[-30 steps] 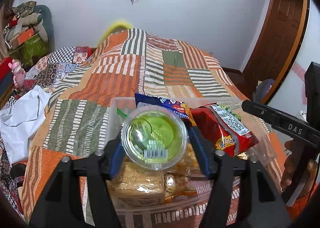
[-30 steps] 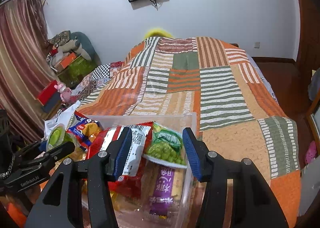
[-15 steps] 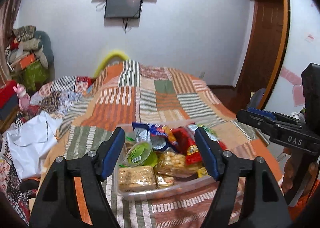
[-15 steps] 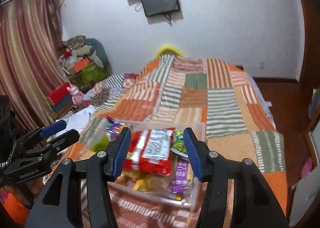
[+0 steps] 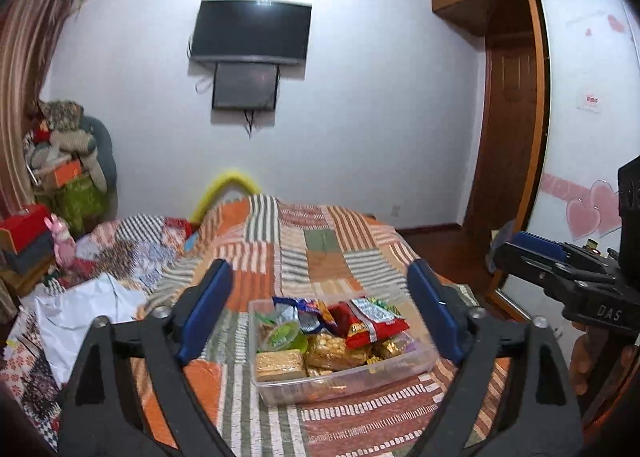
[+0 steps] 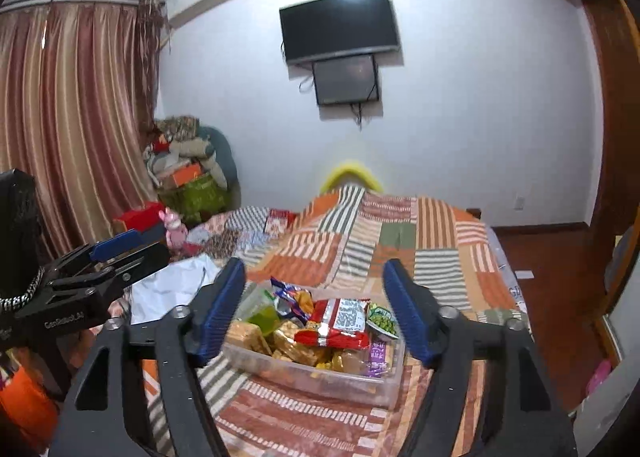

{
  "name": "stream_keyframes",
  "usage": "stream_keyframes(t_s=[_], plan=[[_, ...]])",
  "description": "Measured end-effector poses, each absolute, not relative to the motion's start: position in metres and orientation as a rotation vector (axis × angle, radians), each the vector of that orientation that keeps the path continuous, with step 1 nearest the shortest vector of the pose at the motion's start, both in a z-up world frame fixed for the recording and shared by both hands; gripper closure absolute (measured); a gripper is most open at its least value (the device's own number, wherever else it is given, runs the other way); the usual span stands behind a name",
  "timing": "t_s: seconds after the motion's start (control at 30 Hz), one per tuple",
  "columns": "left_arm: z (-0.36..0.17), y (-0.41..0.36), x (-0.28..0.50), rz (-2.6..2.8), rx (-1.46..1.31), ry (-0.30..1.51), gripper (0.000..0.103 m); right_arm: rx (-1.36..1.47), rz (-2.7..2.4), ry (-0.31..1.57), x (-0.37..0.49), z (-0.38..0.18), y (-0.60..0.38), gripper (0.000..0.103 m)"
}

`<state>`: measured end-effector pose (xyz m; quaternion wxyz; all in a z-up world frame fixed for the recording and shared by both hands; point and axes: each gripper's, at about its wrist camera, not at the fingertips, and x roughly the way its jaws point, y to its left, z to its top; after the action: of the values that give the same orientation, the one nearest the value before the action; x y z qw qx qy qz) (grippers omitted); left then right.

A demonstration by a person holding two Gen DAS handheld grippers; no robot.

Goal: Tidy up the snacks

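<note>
So I've got both grippers up off the bed right now. My left gripper has its blue fingers spread wide with nothing between them, and the right gripper is the same, wide apart and gripping nothing. The clear plastic bin sits on the patchwork quilt, packed with snacks: a green jelly cup near its left side, a red packet on top, and a wafer pack at the front corner. TV on the far wall.
</note>
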<state>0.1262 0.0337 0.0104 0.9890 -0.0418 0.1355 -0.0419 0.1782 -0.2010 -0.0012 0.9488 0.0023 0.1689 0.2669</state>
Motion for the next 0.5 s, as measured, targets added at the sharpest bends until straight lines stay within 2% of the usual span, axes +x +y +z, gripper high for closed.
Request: stream_keyframes(t_s=[0.13,0.3,0.5], plan=[[0.015,0.030,0.108,-0.073,-0.069,0.239,0.000,0.024,0.526,0.319,0.166,-0.001,-0.206,0.016],[0.016,0.031,0.100,-0.075,-0.098,0.244,0.000,0.035,0.498,0.291,0.155,0.001,-0.207,0.000],[0.012,0.032,0.097,-0.056,-0.107,0.243,0.000,0.037,0.473,0.284,0.152,0.003,-0.207,0.000]])
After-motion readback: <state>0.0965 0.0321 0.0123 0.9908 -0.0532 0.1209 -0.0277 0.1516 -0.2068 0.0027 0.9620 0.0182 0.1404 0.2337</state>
